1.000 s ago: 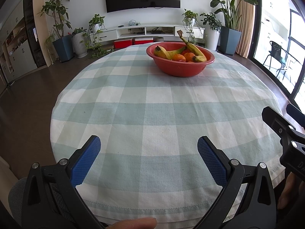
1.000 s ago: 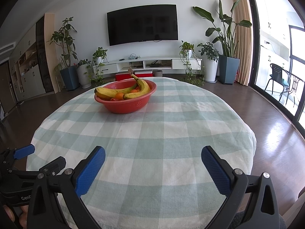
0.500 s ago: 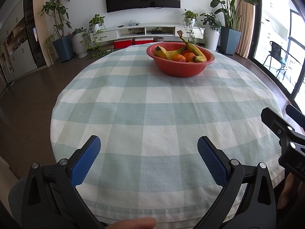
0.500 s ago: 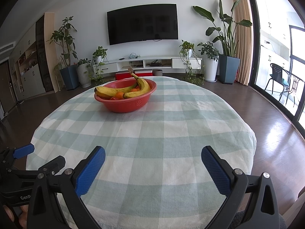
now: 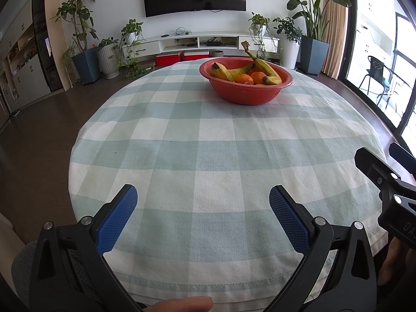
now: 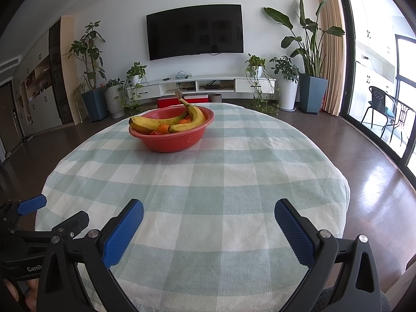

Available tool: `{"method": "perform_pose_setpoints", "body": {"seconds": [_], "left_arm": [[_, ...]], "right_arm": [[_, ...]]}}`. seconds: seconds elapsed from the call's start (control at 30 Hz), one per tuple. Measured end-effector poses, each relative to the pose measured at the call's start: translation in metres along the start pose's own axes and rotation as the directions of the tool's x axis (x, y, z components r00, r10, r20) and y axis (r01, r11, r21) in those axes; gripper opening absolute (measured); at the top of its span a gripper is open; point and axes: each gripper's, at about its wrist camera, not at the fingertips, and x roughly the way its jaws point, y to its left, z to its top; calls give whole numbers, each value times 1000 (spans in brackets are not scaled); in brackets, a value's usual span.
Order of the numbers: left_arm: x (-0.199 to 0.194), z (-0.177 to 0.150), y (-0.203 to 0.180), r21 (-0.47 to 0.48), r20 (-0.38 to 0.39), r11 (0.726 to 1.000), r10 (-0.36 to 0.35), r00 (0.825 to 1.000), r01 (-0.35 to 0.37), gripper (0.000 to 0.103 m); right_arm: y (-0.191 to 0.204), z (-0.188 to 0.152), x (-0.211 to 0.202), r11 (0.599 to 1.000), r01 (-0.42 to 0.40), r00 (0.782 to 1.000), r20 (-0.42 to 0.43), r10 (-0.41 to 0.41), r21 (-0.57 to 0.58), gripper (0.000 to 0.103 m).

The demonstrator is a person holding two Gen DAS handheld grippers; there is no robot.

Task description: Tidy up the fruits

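The left gripper (image 5: 202, 208) and the right gripper (image 6: 208, 221) both hover with jaws wide apart, empty, well short of the red bowl (image 6: 179, 140), which holds bananas (image 6: 156, 123) and oranges (image 5: 244, 78) on the checked tablecloth (image 5: 208, 156).

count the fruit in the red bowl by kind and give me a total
bananas: 2
oranges: at least 2 showing, with more orange and red patches between the bananas that cannot be told apart
total: at least 4 pieces of fruit in the bowl
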Motion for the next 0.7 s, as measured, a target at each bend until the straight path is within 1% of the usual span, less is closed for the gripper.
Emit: {"method": "perform_pose_setpoints", "body": {"seconds": [0.57,0.7], "left_arm": [[3,-5,-6,9,-10,1000,-9,1000,9,103],[2,-5,-7,13,-1,1000,-1,1000,1,103]], "right_arm": [[1,-3,-5,1000,-3,1000,-10,3,-3,103],[1,-4,-7,1000,-4,1000,-13,4,-2,103]]}}
